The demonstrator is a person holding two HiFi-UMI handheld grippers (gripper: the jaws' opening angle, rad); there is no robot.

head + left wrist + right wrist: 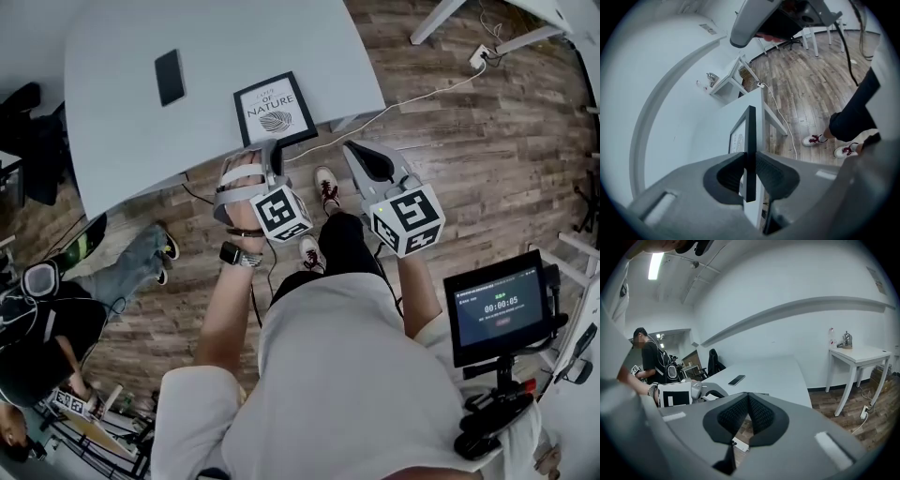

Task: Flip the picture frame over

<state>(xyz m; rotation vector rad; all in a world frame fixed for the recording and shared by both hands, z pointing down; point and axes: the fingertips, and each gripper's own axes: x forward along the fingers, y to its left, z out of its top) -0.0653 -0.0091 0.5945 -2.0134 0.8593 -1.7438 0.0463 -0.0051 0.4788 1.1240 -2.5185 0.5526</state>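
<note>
The black picture frame [272, 110] lies print side up at the front edge of the grey table [131, 141]. My left gripper [273, 146] is shut on its near edge. In the left gripper view the frame [750, 140] runs edge-on between the two pads, which press on both of its faces, and its printed face is turned to the left. My right gripper [350, 148] hangs just right of the frame, off the table's edge over the floor. Its jaws [748, 398] are shut with nothing between them.
A black phone [170, 77] lies farther back on the table. A white cable [412, 98] crosses the wooden floor to the right. A screen on a stand [497, 307] is at my right. A person [56, 319] sits at the left.
</note>
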